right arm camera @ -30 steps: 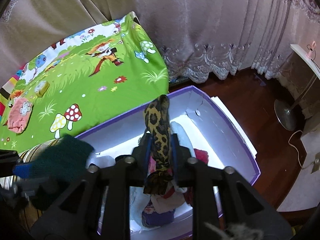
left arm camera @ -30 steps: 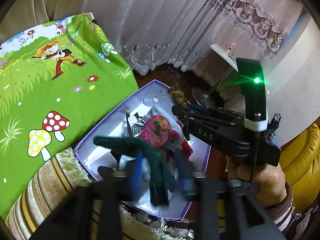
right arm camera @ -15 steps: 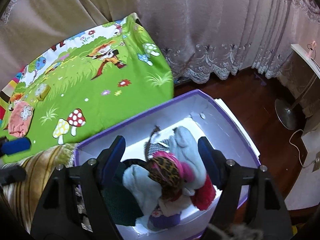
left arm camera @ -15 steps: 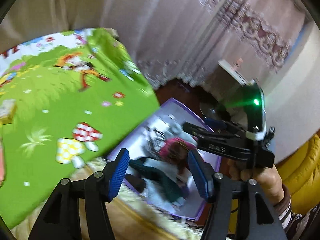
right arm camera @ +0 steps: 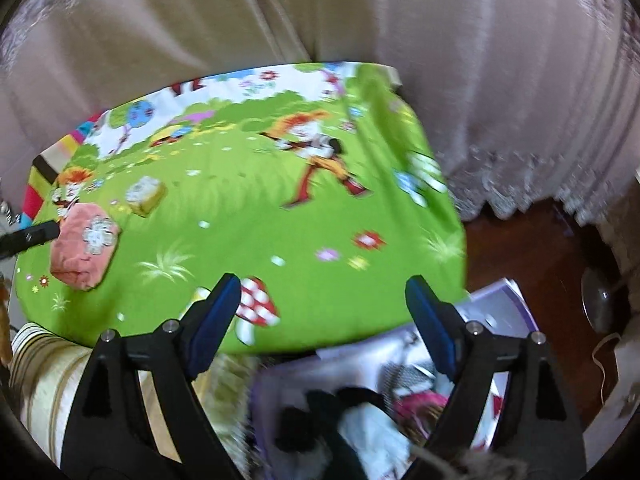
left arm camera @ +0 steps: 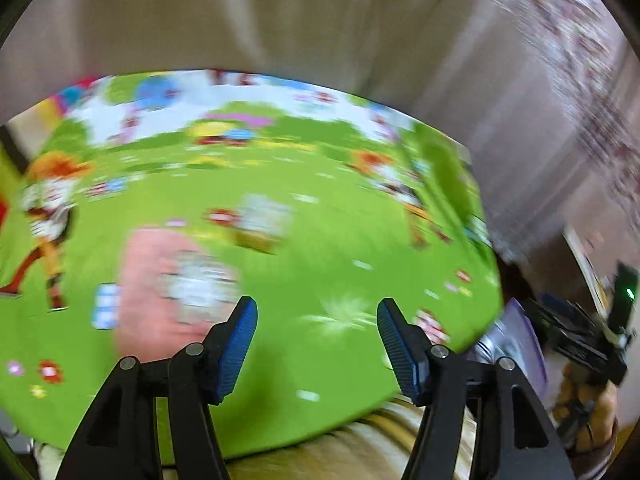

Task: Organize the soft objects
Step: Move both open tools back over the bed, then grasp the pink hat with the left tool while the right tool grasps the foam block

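On the far left of the green picture cloth [right arm camera: 248, 240] lies a pink soft thing [right arm camera: 82, 250] with a white flower on it. Just past it sits a small yellow soft block [right arm camera: 145, 195]. The left gripper [left arm camera: 316, 344] is over the cloth near the pink thing, its jaws opening with nothing between them. The right gripper [right arm camera: 322, 320] is opening too, and it holds nothing. Low on the right is the purple box [right arm camera: 516, 308], full of soft things [right arm camera: 372, 420].
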The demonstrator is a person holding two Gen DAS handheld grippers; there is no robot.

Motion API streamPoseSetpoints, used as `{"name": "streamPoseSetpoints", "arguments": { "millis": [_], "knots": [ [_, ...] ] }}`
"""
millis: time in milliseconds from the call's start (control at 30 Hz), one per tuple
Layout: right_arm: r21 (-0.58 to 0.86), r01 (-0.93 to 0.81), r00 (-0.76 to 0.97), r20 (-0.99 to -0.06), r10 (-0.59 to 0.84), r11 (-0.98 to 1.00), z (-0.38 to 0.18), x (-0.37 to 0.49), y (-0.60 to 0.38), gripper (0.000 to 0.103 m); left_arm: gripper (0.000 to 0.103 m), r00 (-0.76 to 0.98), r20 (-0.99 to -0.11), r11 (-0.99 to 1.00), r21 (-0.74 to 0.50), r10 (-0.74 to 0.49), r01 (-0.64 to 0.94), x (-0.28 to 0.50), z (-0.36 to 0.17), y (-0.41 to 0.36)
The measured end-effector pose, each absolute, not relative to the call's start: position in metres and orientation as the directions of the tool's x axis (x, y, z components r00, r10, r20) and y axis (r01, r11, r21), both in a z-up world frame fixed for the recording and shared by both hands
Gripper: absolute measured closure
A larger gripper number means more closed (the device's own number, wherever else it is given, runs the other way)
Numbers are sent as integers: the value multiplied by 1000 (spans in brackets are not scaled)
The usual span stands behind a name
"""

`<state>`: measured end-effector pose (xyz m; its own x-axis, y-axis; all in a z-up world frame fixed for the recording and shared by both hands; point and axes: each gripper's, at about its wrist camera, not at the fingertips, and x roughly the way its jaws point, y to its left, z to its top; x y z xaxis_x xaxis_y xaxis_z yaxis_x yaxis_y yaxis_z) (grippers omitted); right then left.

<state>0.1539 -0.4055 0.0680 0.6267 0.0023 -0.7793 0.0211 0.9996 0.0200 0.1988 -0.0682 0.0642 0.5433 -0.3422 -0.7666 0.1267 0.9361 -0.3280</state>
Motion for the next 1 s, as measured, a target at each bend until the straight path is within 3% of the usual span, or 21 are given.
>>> {"name": "streamPoseSetpoints", "arguments": {
  "millis": [233,567,600,667,767,867,1000],
  "knots": [
    [22,-105,621,-779,83,994,65,202,-350,16,33,497,-845,955,-281,-198,-96,232,28,11],
    [46,-219,557,-814,163,975,41,265,-282,14,34,403,-885,939,-312,-233,-142,248,-26,31],
    [56,-223,547,-819,172,973,37,274,-274,14,37,399,-884,938,-318,-243,-134,249,-30,31],
    [71,-225,534,-825,184,972,32,287,-264,14,60,394,-881,935,-332,-261,-123,252,-36,32],
    [109,-217,510,-835,208,970,23,306,-247,14,84,391,-869,923,-370,-302,-109,254,-41,34],
    [162,-198,481,-843,240,967,13,325,-232,13,94,413,-849,908,-404,-329,-107,251,-37,42],
    [216,-166,433,-860,268,962,-3,345,-209,13,96,471,-819,892,-432,-327,-132,243,-24,61]
  ]
}}
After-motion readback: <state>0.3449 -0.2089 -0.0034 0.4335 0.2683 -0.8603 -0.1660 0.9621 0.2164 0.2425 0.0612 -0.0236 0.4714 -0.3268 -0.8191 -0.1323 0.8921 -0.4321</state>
